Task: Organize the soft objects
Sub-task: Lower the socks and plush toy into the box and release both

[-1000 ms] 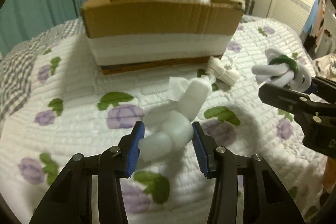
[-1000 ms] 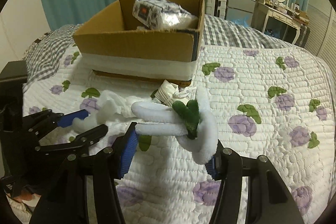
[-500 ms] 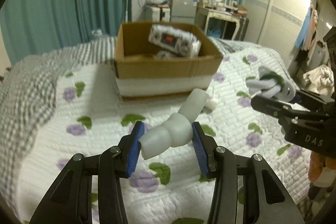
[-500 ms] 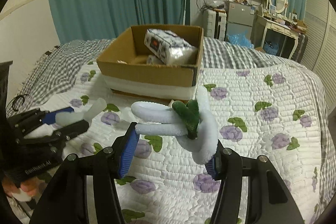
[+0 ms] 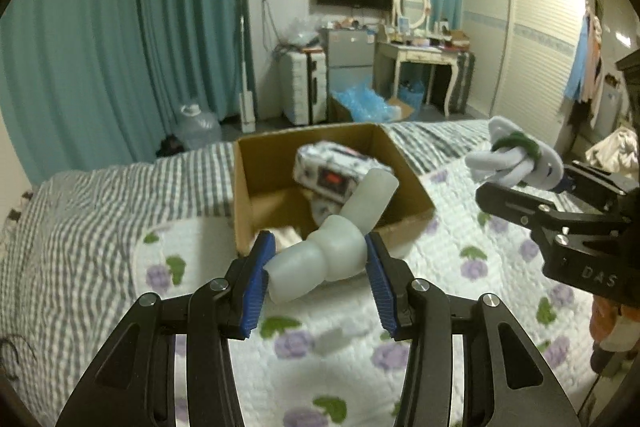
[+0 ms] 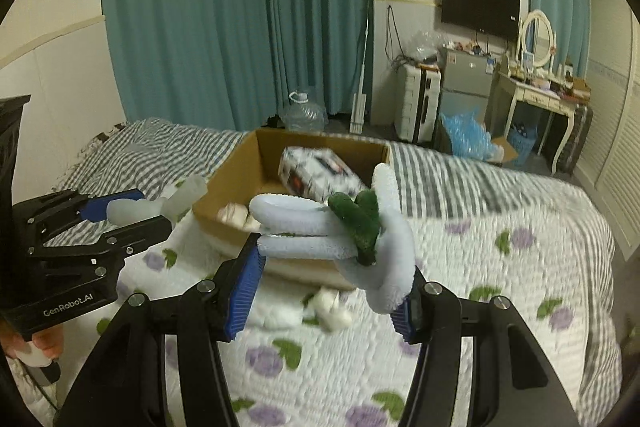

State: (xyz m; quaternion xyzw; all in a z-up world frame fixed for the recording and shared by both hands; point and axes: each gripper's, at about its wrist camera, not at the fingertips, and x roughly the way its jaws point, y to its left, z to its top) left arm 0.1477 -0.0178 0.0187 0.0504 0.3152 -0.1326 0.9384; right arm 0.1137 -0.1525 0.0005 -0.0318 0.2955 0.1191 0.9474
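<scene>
My left gripper [image 5: 316, 279] is shut on a white knotted soft roll [image 5: 332, 251], held in the air above the quilt. My right gripper [image 6: 328, 287] is shut on a white fuzzy bundle [image 6: 340, 231] tied with a green band [image 6: 358, 217]. Both hang in front of an open cardboard box [image 5: 412, 179] [image 6: 240, 175] on the bed. Inside the box lies a patterned wrapped pack [image 5: 332, 175] [image 6: 316, 175]. The right gripper and its bundle [image 5: 516, 159] show at the right of the left wrist view; the left gripper with its roll [image 6: 156, 205] shows at the left of the right wrist view.
A small white soft item [image 6: 330, 307] lies on the flowered quilt [image 6: 500, 267] just before the box. A person's fingers [image 6: 36, 345] hold the left gripper's handle. Beyond the bed stand teal curtains [image 5: 160, 27], a water jug [image 5: 198, 127], a suitcase, a dressing table and a wardrobe.
Both grippers have risen well above the quilt with their soft items still held. The box now appears lower and farther, so its inside shows.
</scene>
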